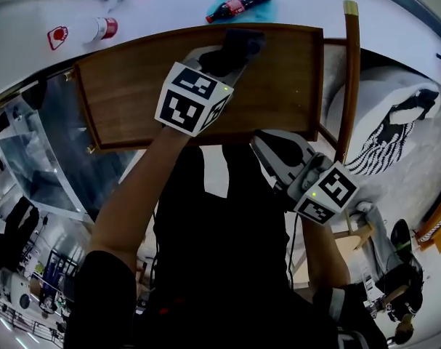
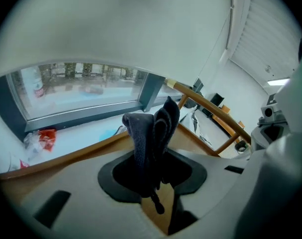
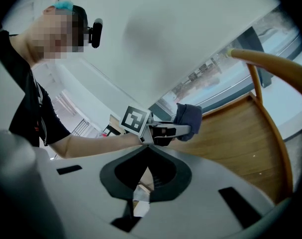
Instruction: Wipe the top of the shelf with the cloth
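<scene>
The shelf's brown wooden top [image 1: 133,93] fills the middle of the head view. My left gripper [image 1: 231,55] reaches over its far edge and is shut on a dark cloth [image 1: 240,43], which rests bunched on the wood. In the left gripper view the cloth [image 2: 151,128] stands up between the jaws of the left gripper [image 2: 153,156], above the shelf top [image 2: 190,139]. My right gripper [image 1: 262,142] hovers at the shelf's near edge, shut and holding nothing. The right gripper view shows the right gripper [image 3: 147,151], the cloth [image 3: 190,119] and the shelf top [image 3: 240,133].
A cola bottle [image 1: 238,4] lies on a blue sheet on the white ledge behind the shelf, with a red-and-white can [image 1: 104,27] further left. A curved wooden rail [image 1: 349,78] runs along the shelf's right side. Glass panels [image 1: 46,144] lie to the left.
</scene>
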